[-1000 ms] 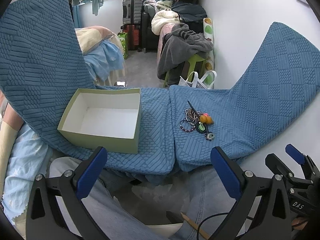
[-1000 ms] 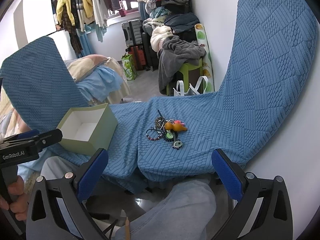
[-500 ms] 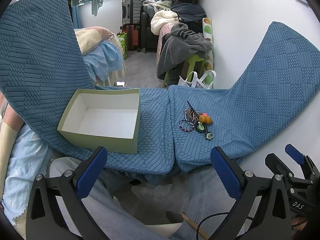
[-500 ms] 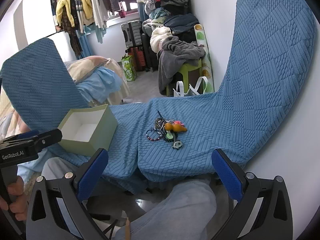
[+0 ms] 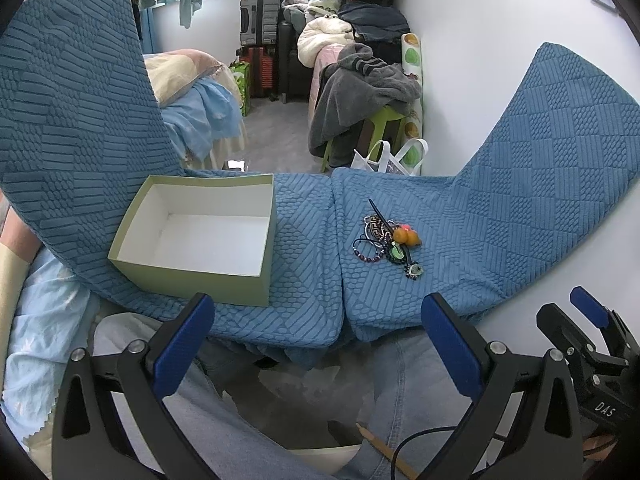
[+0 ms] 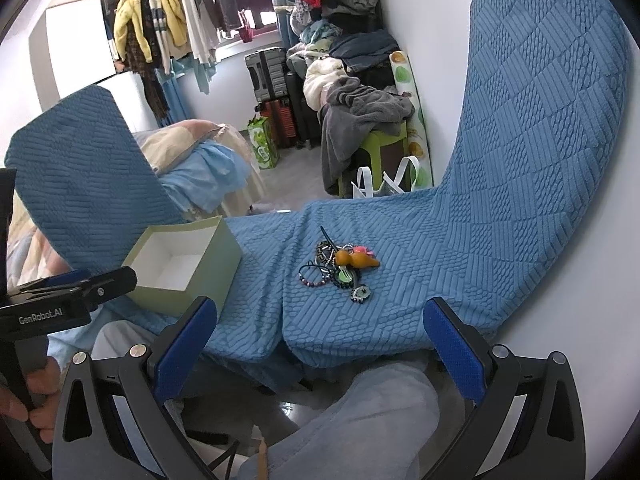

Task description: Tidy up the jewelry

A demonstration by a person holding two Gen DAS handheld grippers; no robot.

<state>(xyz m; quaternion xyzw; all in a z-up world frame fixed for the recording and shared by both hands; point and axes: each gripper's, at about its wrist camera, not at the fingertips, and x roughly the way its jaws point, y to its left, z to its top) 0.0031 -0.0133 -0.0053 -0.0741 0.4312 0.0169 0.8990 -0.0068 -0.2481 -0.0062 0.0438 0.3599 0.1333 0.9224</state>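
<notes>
A small heap of jewelry lies on the blue textured cloth: beaded bracelets, a dark hair stick, an orange gourd charm and a green pendant. Left of it stands an empty pale green box with a white inside. My left gripper is open, held low in front of the cloth's near edge, apart from both. My right gripper is open too, hovering before the near edge with nothing between its fingers.
The blue cloth rises at both sides, against a white wall on the right. A person's jeans-clad legs are below the grippers. Behind are a bed, a green stool piled with clothes, suitcases and a white tote bag.
Both views have shifted only slightly. The jewelry and the box lie where they were, and both grippers have stayed open.
</notes>
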